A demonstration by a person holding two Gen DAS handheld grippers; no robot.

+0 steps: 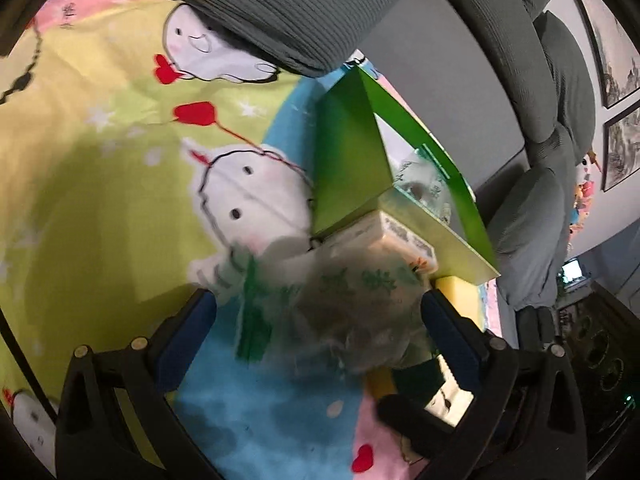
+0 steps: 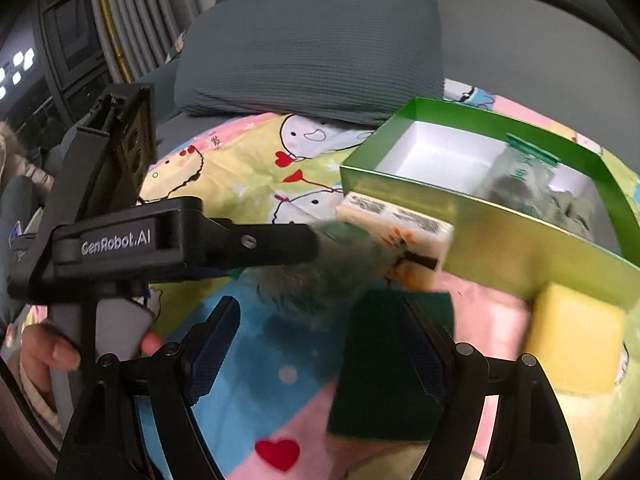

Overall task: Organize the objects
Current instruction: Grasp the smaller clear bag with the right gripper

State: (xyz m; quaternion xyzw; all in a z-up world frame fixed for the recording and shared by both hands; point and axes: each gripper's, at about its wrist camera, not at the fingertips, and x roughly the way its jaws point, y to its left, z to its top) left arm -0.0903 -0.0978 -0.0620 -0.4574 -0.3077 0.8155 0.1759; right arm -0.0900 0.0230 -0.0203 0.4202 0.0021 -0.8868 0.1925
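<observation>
— Underneath, what surface lay there?
— A cartoon-print blanket (image 2: 248,168) on a grey sofa (image 2: 312,52); framed pictures (image 1: 616,64) hung behind.
— Legible writing?
— "GenRobot.AI" on the left gripper (image 1: 316,312), its jaws wide around a blurred plastic bag (image 1: 340,308). The right gripper (image 2: 320,344) gaped beside a green sponge (image 2: 384,368), near the green box (image 2: 500,232).

One green box (image 2: 472,236); two clear printed bags (image 2: 520,168) (image 1: 340,312); two sponges (image 2: 576,340) (image 2: 384,368); one tissue pack (image 2: 396,228); one cartoon blanket (image 2: 248,168); grey cushions (image 2: 304,48), number unclear.
</observation>
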